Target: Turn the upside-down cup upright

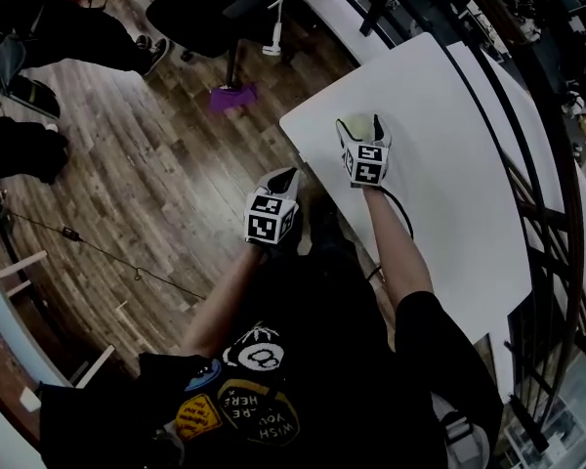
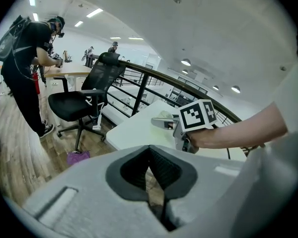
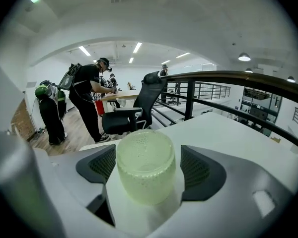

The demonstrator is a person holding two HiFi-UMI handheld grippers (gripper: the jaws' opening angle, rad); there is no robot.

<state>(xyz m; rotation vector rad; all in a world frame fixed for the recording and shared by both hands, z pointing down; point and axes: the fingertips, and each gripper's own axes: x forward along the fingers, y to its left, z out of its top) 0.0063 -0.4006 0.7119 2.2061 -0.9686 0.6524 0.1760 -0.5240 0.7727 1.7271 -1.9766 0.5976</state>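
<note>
A pale green, bumpy translucent cup (image 3: 145,165) stands on the white table (image 1: 449,164) near its left corner, with what looks like its base upward. My right gripper (image 1: 361,130) is open around the cup. Its dark pads (image 3: 201,170) stand on either side with a gap to the cup's wall. My left gripper (image 1: 281,179) is shut and empty. It hangs over the wooden floor just off the table's near edge. The left gripper view shows its pads (image 2: 161,170) pressed together, and beyond them the right gripper (image 2: 165,123) at the cup (image 2: 164,116).
A black office chair (image 1: 215,8) and a purple object (image 1: 232,96) on the floor lie beyond the table's corner. A dark railing (image 1: 527,193) runs along the table's far side. People (image 3: 89,98) stand at a desk in the background.
</note>
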